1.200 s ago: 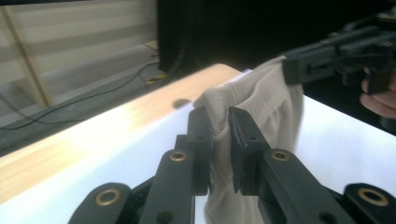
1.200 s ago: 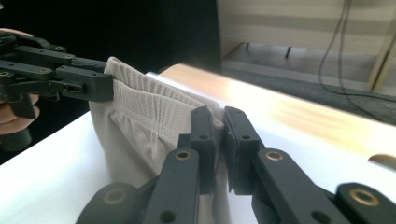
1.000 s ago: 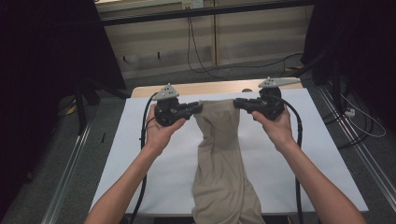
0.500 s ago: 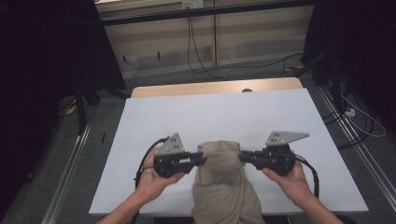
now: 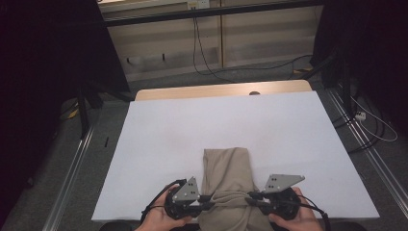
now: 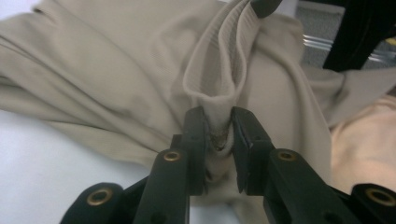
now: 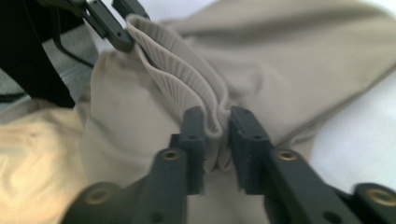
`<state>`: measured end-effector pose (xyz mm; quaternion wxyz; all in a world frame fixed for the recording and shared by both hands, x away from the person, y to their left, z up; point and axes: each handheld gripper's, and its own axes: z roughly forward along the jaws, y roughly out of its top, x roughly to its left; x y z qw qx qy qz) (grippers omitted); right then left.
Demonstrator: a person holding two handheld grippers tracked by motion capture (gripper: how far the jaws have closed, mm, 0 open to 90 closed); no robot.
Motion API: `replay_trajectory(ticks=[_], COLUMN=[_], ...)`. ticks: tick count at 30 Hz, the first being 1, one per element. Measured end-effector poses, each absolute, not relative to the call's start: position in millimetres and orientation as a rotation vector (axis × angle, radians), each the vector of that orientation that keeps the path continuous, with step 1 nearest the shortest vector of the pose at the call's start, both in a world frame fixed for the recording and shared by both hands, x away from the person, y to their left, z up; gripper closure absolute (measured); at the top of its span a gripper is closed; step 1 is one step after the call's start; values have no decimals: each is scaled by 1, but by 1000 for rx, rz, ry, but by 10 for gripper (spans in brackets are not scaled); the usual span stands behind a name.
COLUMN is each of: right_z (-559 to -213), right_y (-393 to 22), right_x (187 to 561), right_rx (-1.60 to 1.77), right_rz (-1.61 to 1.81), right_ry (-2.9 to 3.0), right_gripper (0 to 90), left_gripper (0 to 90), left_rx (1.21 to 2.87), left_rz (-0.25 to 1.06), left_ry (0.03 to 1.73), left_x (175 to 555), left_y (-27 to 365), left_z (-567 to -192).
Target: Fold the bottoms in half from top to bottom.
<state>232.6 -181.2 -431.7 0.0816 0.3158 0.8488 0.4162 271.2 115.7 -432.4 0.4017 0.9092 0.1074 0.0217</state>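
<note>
One garment (image 5: 226, 178), two tools (image 5: 230, 199).

We see a plain beige garment (image 5: 226, 183) with a ribbed band (image 6: 219, 70) of the same beige, lying on a white table cover (image 5: 192, 134) whose far edge leaves a strip of light wood tabletop (image 5: 216, 90) showing. Our left gripper (image 5: 208, 198) and right gripper (image 5: 251, 198) are black, each topped with a grey plate, with brass-coloured rivets on the jaws.
</note>
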Motion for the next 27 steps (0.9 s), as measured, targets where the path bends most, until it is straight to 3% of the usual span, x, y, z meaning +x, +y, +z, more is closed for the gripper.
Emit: replay_trajectory(ticks=[8,10,12,14,19,21,22,23,25,27], right_z=[-439,-433,-431,-425,-422,-422,-423,-424,-425,-426], right_y=[-182,-184,-186,-190,-194,-194,-195,-196,-196,-195], right_x=[218,220,222,231,257,276,300,313,339,350], right_rx=[947,947,951,971,1021,1033,1037,1053,1084,1103], right_rz=[1202,1293,1321,1354,1315,1259,1214,1207,1178,1166], right_ry=[2618,2598,2591,2538,2481,2465,2465,2452,2441,2428], right_gripper=[583,489,466,415,437,502,611,626,617,617], left_gripper=[658,573,548,452,397,396,445,454,428,406], left_rx=[2335,2303,2249,2209,2169,2175,2163,2148,2127,2123], left_rz=[-12,-53,-61,30,125,159,176,196,207,204], left_ry=[238,255,278,362,432,486,518,553,616,645], left_x=[259,260,262,274,304,329,343,358,398,408], left_y=[116,118,121,127,127,123,121,119,110,107], left_z=[-433,-430,-425,-417,-411,-412,-414,-416,-421,-422])
